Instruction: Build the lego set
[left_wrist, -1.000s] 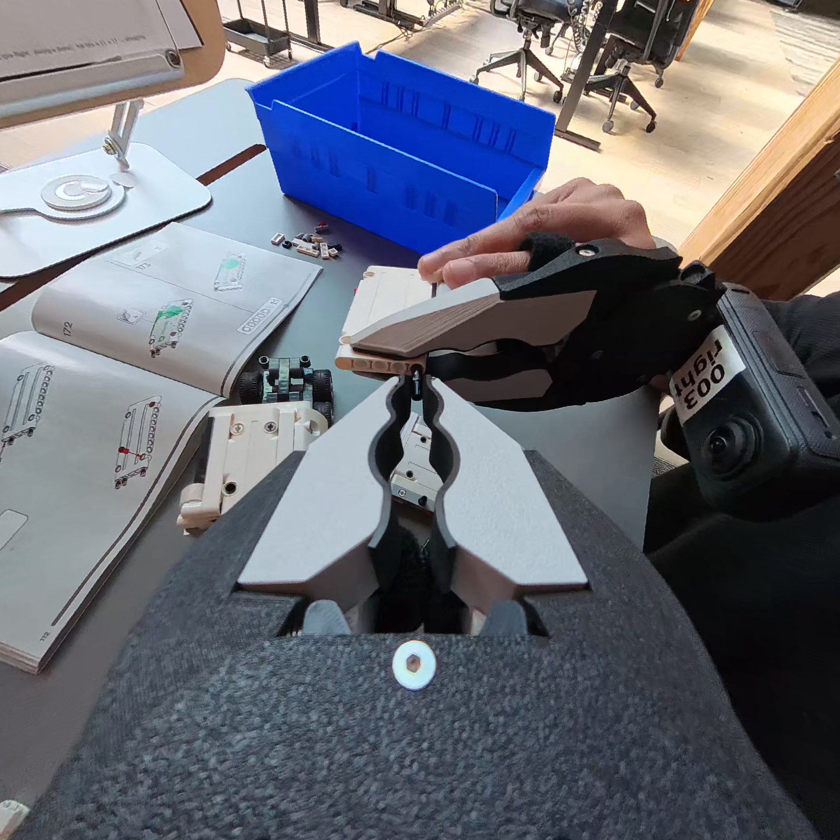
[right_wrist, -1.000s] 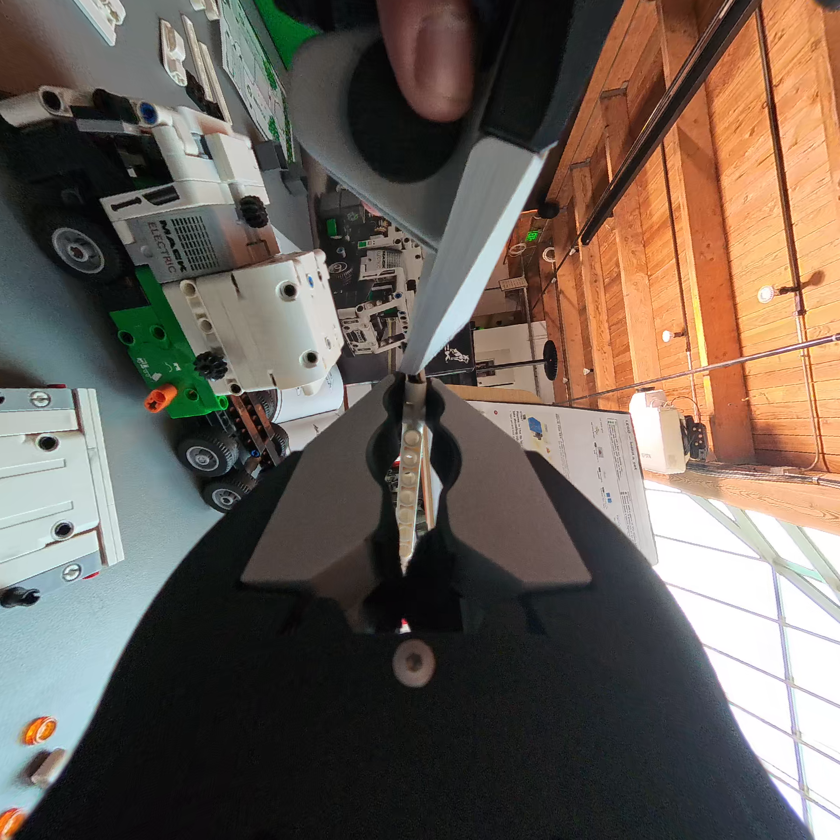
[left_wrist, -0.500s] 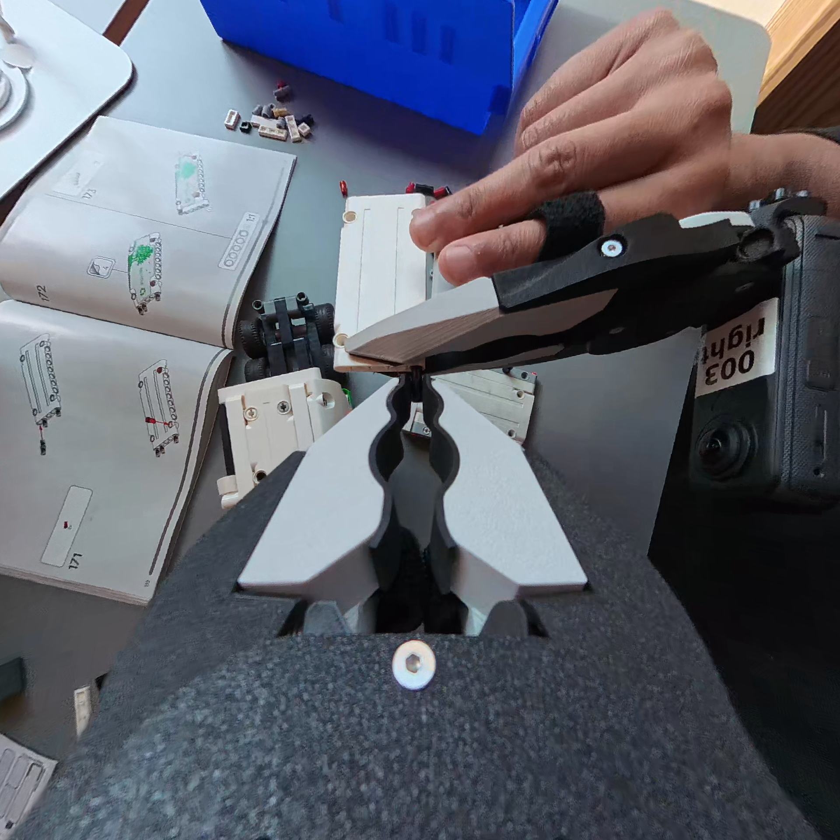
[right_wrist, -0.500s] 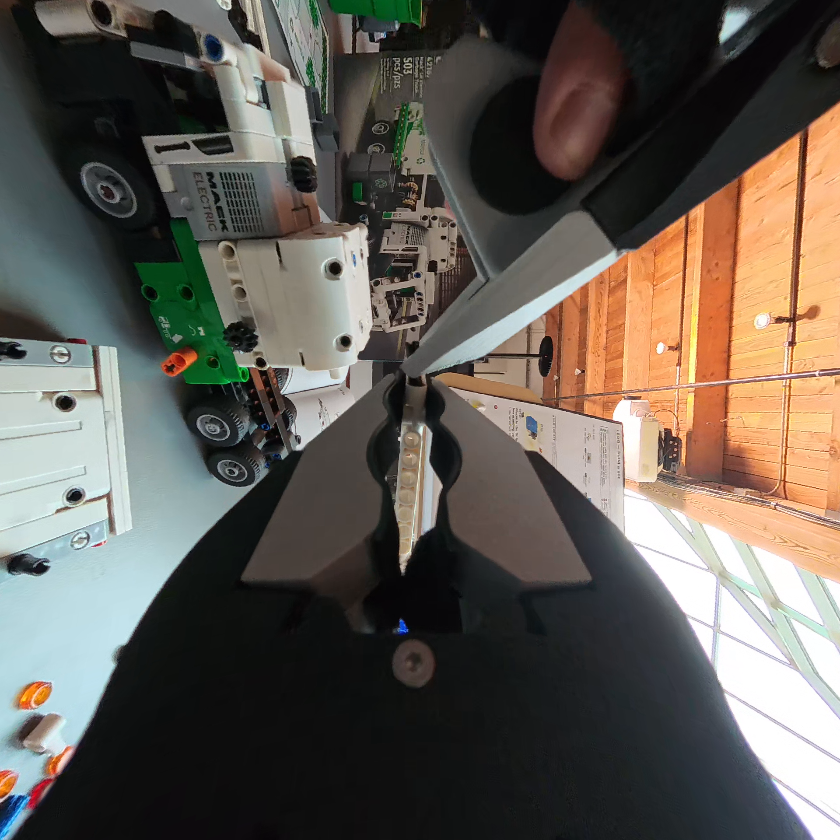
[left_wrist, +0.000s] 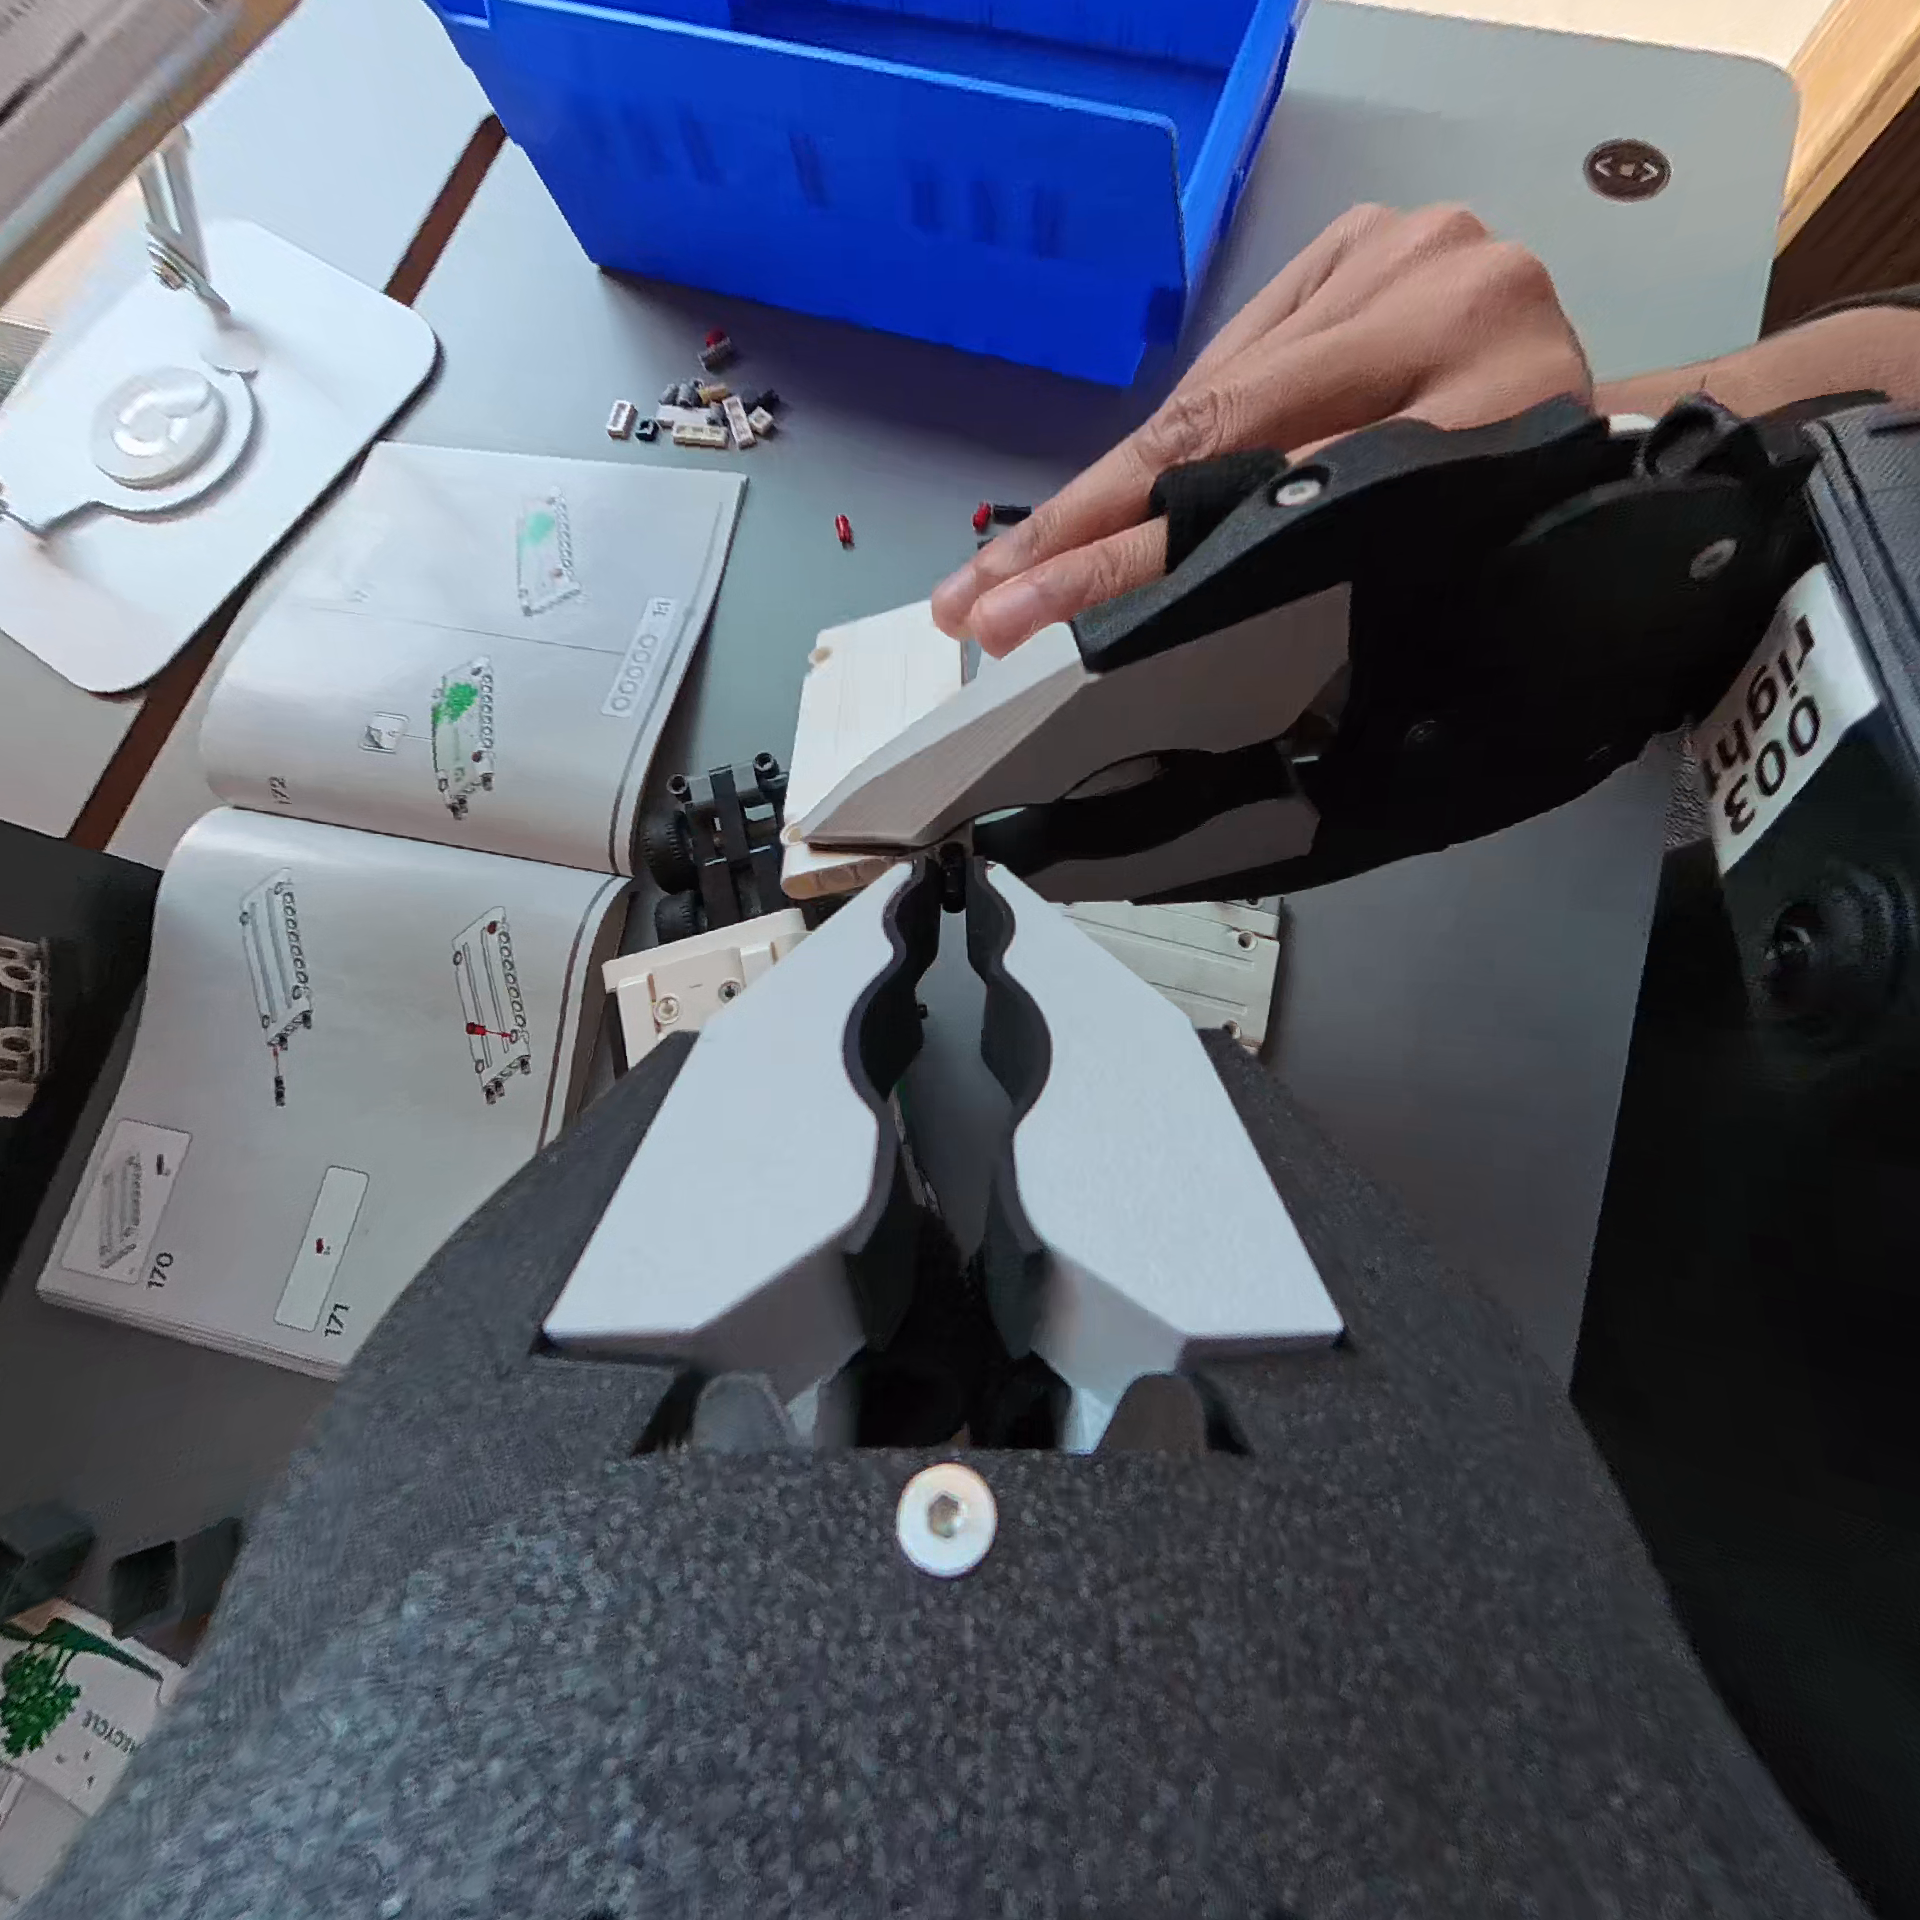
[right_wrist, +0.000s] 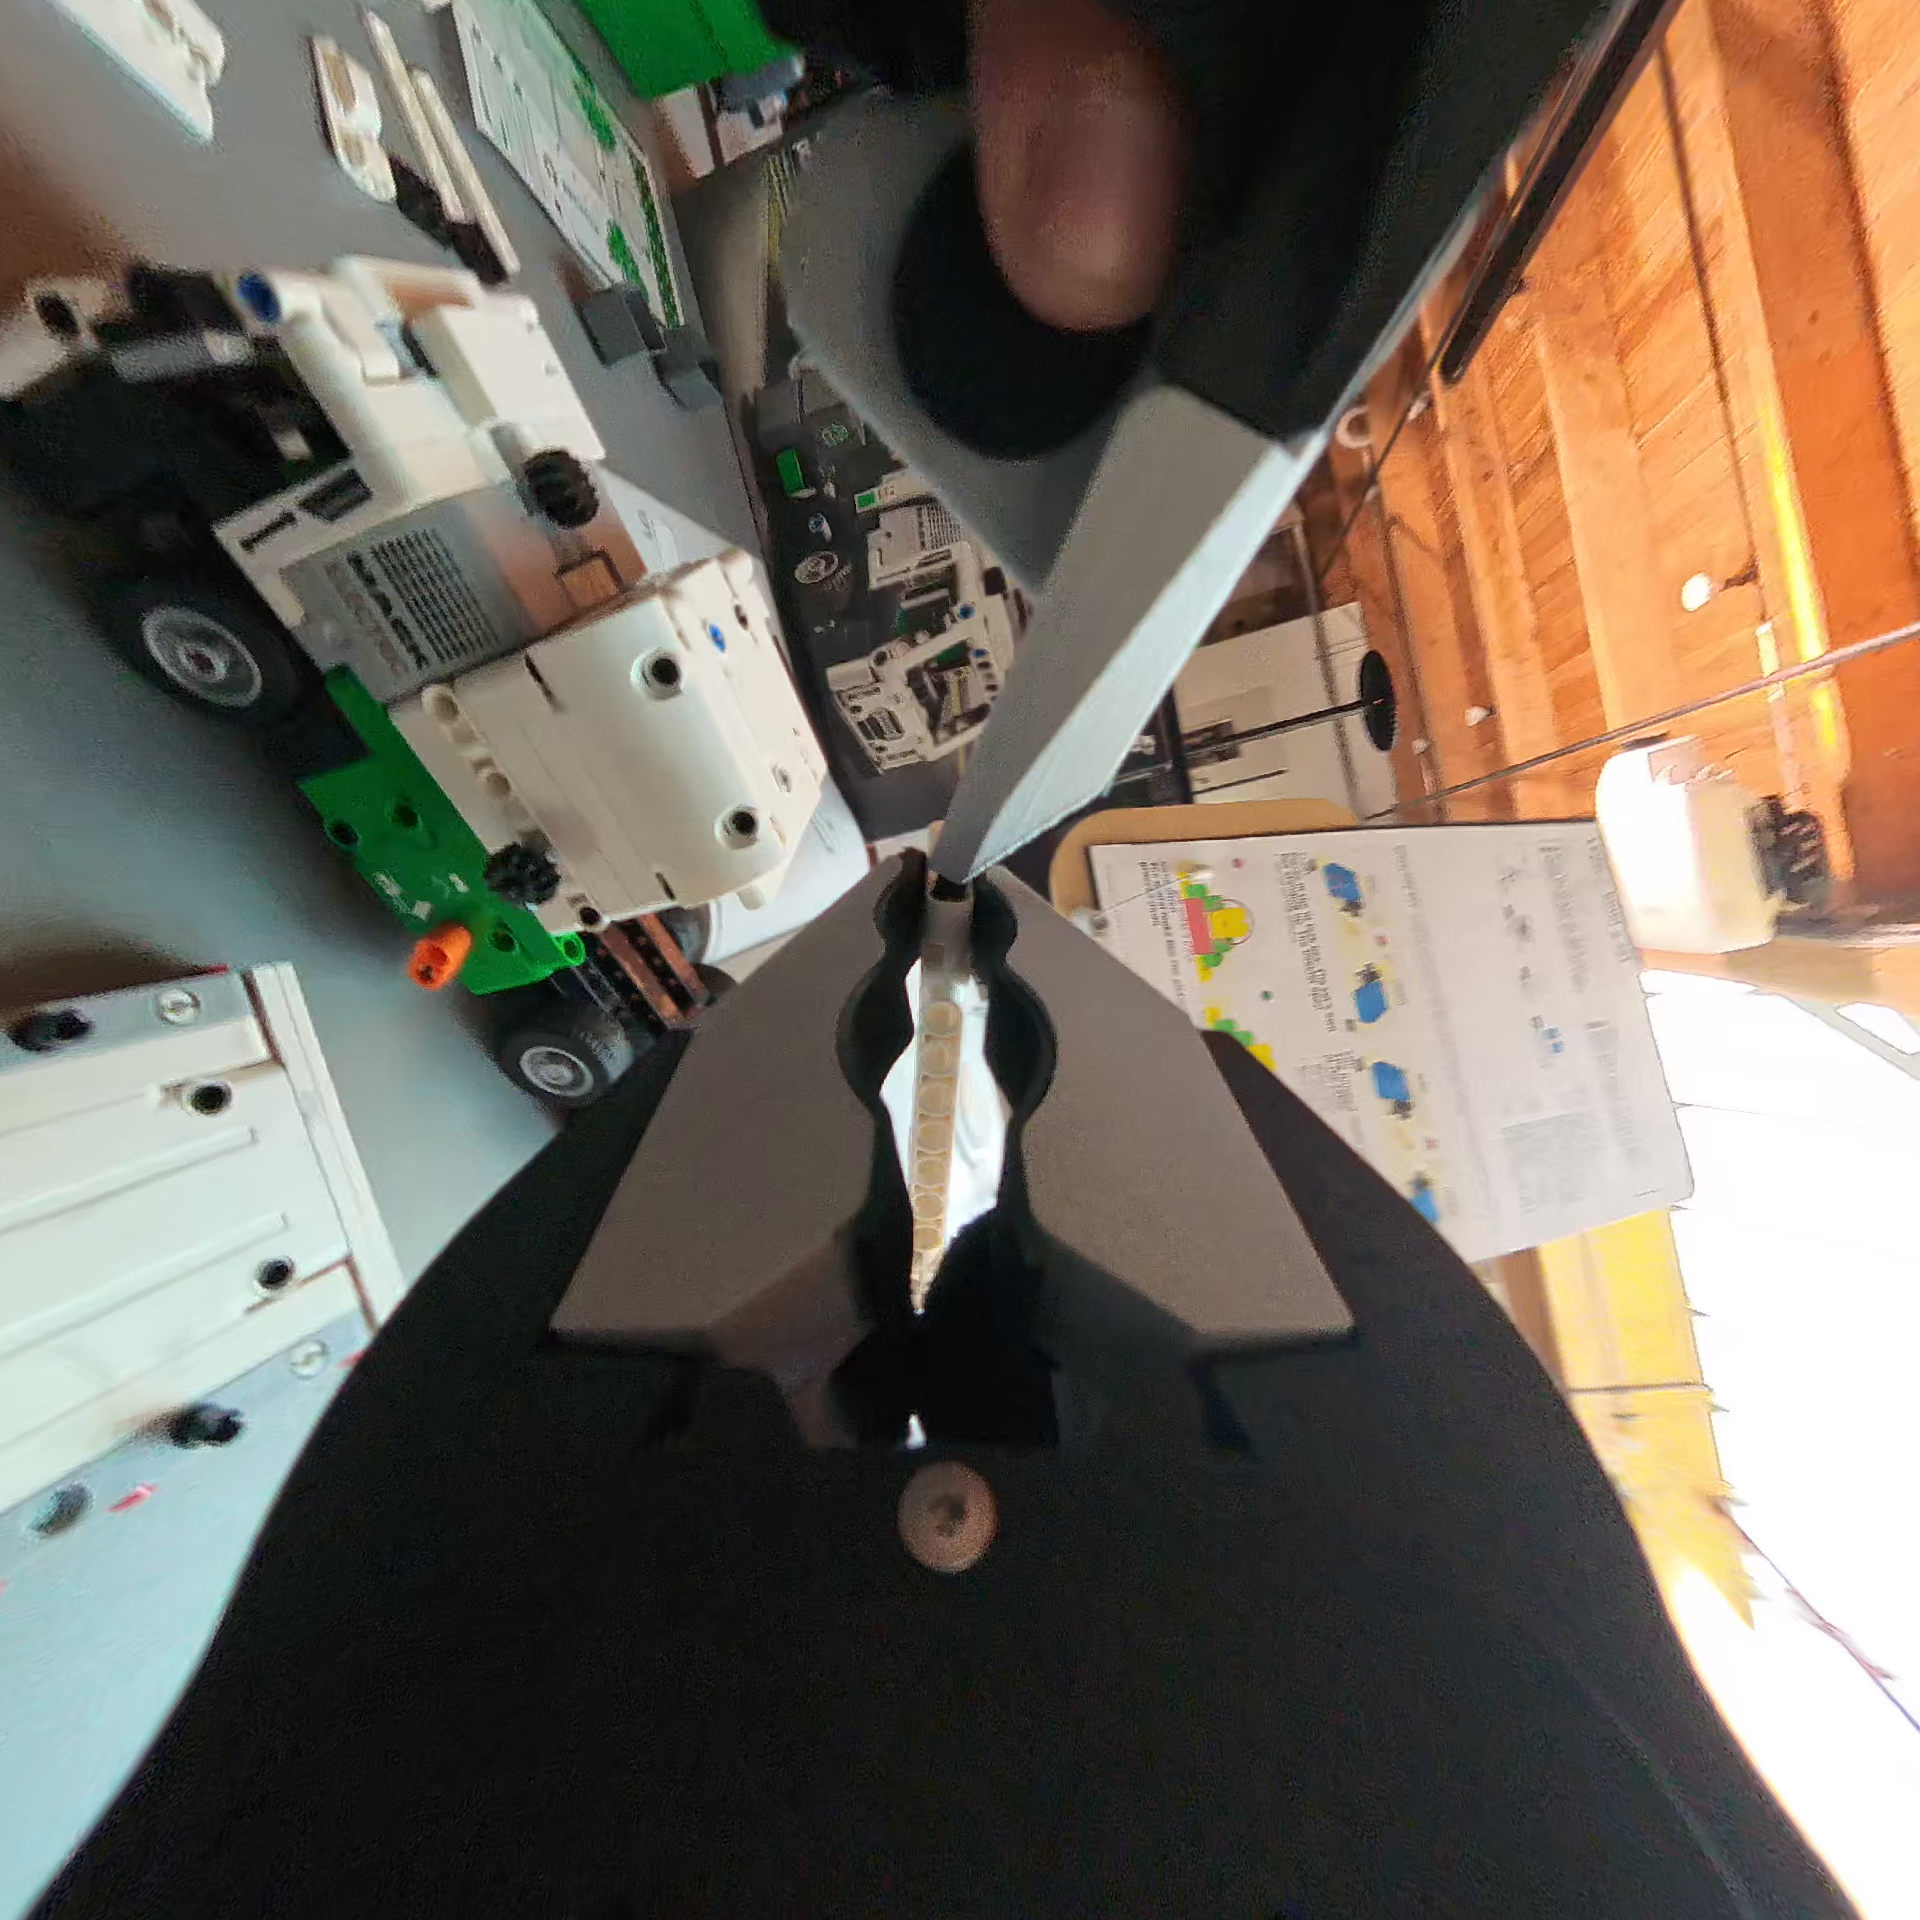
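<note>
My left gripper (left_wrist: 950, 883) is shut on a small black pin (left_wrist: 950, 871) held at its very fingertips. The pin's end meets the holed edge of a white flat panel (left_wrist: 873, 686). My right gripper (left_wrist: 894, 847) comes in from the right, shut on that panel, with a hand resting on top of it. In the right wrist view my right gripper (right_wrist: 948, 894) clamps the white panel (right_wrist: 935, 1091) edge-on between its pads. One finger of the left gripper (right_wrist: 1101, 665) points down to the panel's front end.
On the grey table stand a blue bin (left_wrist: 883, 187), an open instruction booklet (left_wrist: 416, 727), small loose parts (left_wrist: 696, 410), a black wheel assembly (left_wrist: 717, 831) and a silver stand base (left_wrist: 177, 436). A white and green toy truck (right_wrist: 520, 675) and a white panelled block (right_wrist: 156, 1195) lie to the left. The grippers are tip to tip, or close to it. The white panelled block (right_wrist: 156, 1195) is about 12 cm from both grippers' fingertips.
Both grippers stayed shut and tip to tip. The left wrist view drew back and tilted down over the table. The right wrist view rolled a little, so the truck shifted in it.
</note>
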